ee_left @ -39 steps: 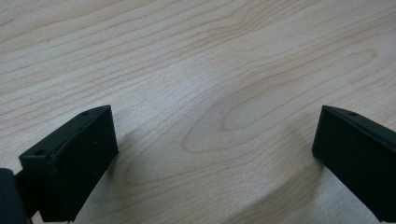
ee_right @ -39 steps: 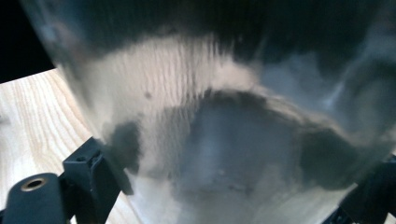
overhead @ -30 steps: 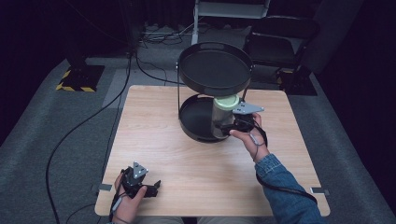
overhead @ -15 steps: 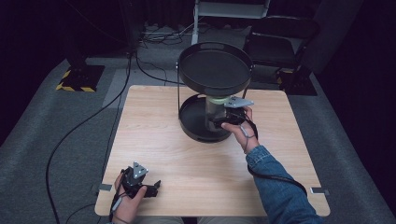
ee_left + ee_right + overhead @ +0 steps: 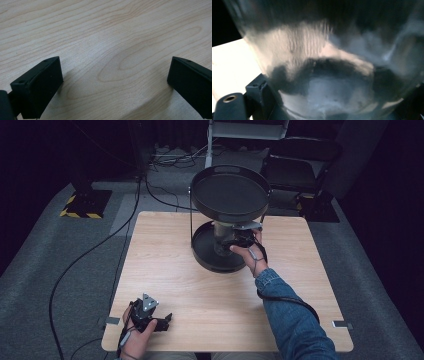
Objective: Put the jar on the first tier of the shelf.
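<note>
Two-tier black tray stand [image 5: 191, 227] at far centre of wooden counter [image 5: 165, 255]. Upper tray [image 5: 227, 195] bare. Clear glass jar [image 5: 220, 240] upright on lower tray [image 5: 205, 252], long axis vertical, contents indiscernible. Right tool [image 5: 231, 240] clamped around jar [image 5: 324, 75]. Left tool [image 5: 162, 320] resting at near-left counter edge, jaws wide, holding nothing.

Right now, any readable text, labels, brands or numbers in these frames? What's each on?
None readable.
Two-tier black tray stand: no visible lettering.
Shiny metal cup in the right claw: blurred reflections, no label to make out.
Left claw and wooden table: plain, bare wood grain.
Yellow-black hazard stripes on the floor base: a pattern, no words.
</note>
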`<act>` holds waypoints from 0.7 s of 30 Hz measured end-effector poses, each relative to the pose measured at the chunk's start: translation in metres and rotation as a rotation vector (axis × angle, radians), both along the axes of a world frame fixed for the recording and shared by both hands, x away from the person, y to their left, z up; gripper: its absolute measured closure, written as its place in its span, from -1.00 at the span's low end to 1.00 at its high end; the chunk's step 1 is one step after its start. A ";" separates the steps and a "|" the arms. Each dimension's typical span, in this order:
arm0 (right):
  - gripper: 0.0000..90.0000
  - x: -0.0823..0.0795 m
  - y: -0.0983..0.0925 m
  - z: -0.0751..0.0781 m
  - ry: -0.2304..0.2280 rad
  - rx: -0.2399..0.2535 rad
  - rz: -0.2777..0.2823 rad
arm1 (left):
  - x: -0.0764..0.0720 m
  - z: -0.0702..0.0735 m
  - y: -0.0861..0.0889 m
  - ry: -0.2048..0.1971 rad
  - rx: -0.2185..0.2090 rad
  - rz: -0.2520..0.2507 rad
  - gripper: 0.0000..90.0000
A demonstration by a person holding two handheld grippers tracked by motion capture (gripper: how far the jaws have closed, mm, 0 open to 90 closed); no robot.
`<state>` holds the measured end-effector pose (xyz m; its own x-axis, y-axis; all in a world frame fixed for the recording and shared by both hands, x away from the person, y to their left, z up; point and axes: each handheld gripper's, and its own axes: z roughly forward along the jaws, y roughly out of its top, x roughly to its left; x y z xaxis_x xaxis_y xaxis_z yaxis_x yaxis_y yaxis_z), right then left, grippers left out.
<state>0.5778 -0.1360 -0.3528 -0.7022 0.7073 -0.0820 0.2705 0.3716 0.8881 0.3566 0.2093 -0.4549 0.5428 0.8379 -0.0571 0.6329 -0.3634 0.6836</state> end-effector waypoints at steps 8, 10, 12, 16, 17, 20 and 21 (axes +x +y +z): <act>-0.75 0.013 0.006 -0.009 0.010 -0.009 -0.009 | 0.000 0.000 0.000 0.000 0.000 0.000 -1.00; -0.75 0.016 0.008 -0.012 0.022 -0.006 -0.009 | 0.000 0.000 0.000 0.001 0.000 0.000 -1.00; -0.75 0.017 0.010 -0.016 0.028 -0.007 -0.011 | 0.000 0.000 0.000 0.001 0.000 0.000 -1.00; -0.75 0.021 0.012 -0.023 0.037 -0.014 -0.018 | 0.000 0.000 0.000 0.001 -0.001 0.001 -1.00; -0.75 0.022 0.012 -0.025 0.042 -0.014 -0.021 | 0.000 0.000 0.000 0.001 -0.001 0.001 -1.00; -0.75 0.024 0.012 -0.028 0.051 -0.019 -0.028 | 0.000 0.000 0.000 0.001 -0.001 0.001 -1.00; -0.75 0.024 0.012 -0.029 0.055 -0.018 -0.026 | 0.000 0.000 0.000 0.001 -0.001 0.000 -1.00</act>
<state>0.6019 -0.1241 -0.3819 -0.6873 0.7242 -0.0564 0.3289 0.3794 0.8648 0.3566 0.2092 -0.4549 0.5424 0.8381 -0.0587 0.6337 -0.3622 0.6835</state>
